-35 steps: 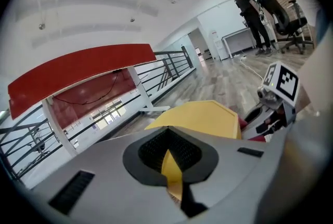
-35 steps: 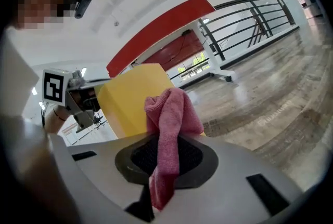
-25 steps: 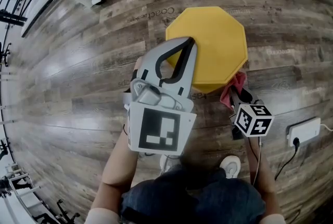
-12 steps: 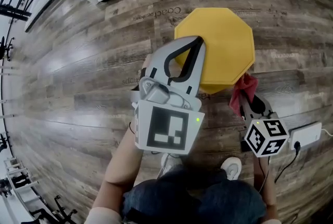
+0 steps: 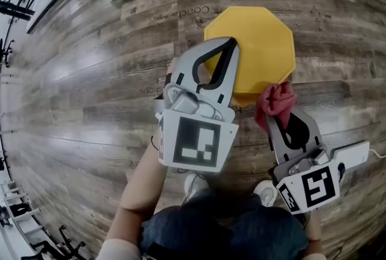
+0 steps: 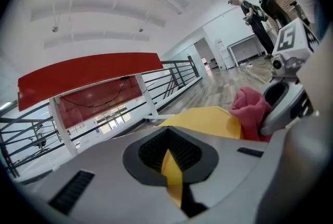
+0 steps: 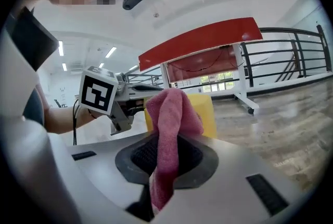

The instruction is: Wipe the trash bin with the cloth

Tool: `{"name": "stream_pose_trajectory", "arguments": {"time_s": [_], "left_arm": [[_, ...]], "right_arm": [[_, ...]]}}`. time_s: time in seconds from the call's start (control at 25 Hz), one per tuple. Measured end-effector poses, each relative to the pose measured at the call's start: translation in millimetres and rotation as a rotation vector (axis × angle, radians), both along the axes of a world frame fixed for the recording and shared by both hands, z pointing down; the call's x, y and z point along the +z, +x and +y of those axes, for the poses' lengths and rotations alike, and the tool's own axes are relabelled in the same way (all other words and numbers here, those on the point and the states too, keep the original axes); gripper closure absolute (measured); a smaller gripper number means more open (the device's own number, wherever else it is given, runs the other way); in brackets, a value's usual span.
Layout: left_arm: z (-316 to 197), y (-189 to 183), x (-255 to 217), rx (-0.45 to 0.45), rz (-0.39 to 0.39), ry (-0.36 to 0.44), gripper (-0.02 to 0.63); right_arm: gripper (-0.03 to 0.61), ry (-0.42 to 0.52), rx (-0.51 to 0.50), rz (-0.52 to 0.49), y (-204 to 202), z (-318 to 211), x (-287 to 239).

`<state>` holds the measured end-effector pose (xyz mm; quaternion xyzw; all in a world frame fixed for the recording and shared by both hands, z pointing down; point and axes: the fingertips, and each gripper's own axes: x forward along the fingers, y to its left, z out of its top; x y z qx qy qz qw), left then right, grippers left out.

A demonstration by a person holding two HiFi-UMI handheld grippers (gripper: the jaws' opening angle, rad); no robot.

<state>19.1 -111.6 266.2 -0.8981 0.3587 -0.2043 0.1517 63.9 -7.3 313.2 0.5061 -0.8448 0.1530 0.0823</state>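
Bare wood-plank floor (image 5: 78,102) is lying open leftward. The left gripper (image 5: 231,43), jaws pressed together, is pinching the yellow octagonal plastic trash bin's (image 5: 259,35) left edge. The right gripper (image 5: 272,114) is clamping the pink cloth (image 5: 276,99) just beside the bin's near-right corner.

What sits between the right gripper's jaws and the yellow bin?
Only the pink cloth: the right gripper is shut on it, and it bunches up at the bin's near edge. Head view shows this best.
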Motion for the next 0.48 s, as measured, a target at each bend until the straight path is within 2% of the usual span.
{"name": "stream_pose_trajectory", "arguments": {"time_s": [0.2, 0.48], "left_arm": [[-1, 2, -1, 0.000, 0.015, 0.006, 0.612], [-2, 0, -2, -0.011, 0.005, 0.011, 0.612]], "right_arm": [[0.528, -0.033, 0.025, -0.029, 2, -4, 15], [0.528, -0.129, 0.023, 0.008, 0, -2, 60]]}}
